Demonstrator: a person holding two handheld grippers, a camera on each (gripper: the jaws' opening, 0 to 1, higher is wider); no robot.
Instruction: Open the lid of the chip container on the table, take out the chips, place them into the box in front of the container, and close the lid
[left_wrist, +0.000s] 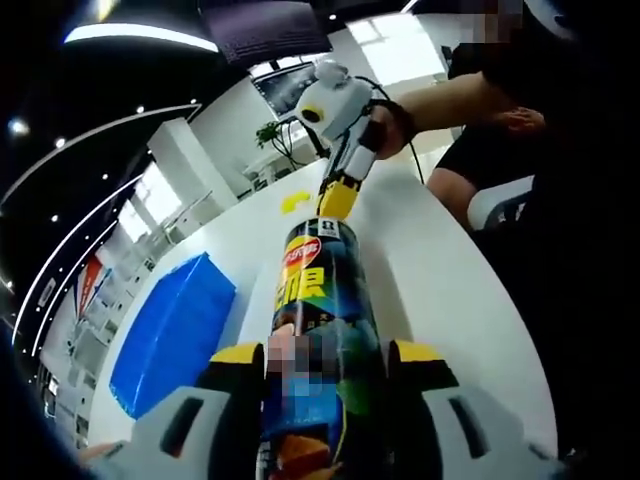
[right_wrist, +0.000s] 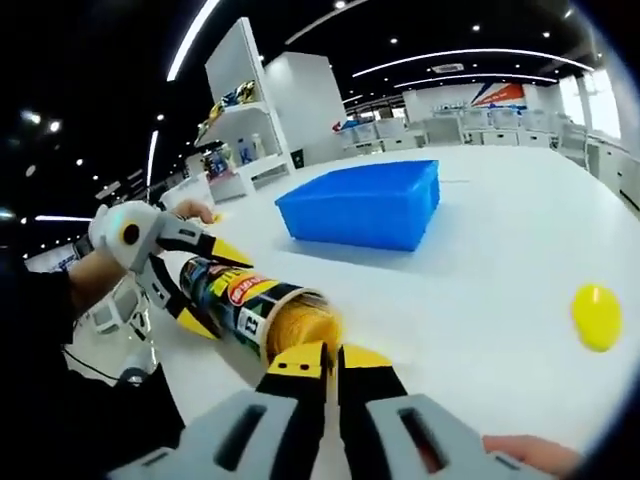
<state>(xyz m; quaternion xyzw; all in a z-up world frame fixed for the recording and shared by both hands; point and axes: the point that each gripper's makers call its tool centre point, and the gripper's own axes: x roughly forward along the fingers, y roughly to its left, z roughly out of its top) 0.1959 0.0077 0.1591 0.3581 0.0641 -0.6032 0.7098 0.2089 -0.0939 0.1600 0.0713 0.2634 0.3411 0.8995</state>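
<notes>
On the white bench (right_wrist: 480, 260), the chip container (right_wrist: 250, 300) was held off the surface, lying roughly level, by the left gripper (right_wrist: 185, 275), whose yellow-tipped fingers (left_wrist: 237, 355) were clamped on either side of the can's body. This hold presented the open mouth toward the right gripper (right_wrist: 322, 362), evidently so the contents could be drawn out. The lid was already off; the yellow lid (right_wrist: 597, 316) lay on the bench at about 3 o'clock in the right gripper view, well apart from the can. A stack of chips (right_wrist: 305, 328) showed at the can's mouth. The right gripper's fingers stood nearly together at that mouth; whether they actually pinched a chip could not be determined. The blue box (right_wrist: 365, 205) sat on the bench at about 12 o'clock, beyond the can, and no chips were visible in it. Judged stage: extraction beginning, transfer and lid closure outstanding.
</notes>
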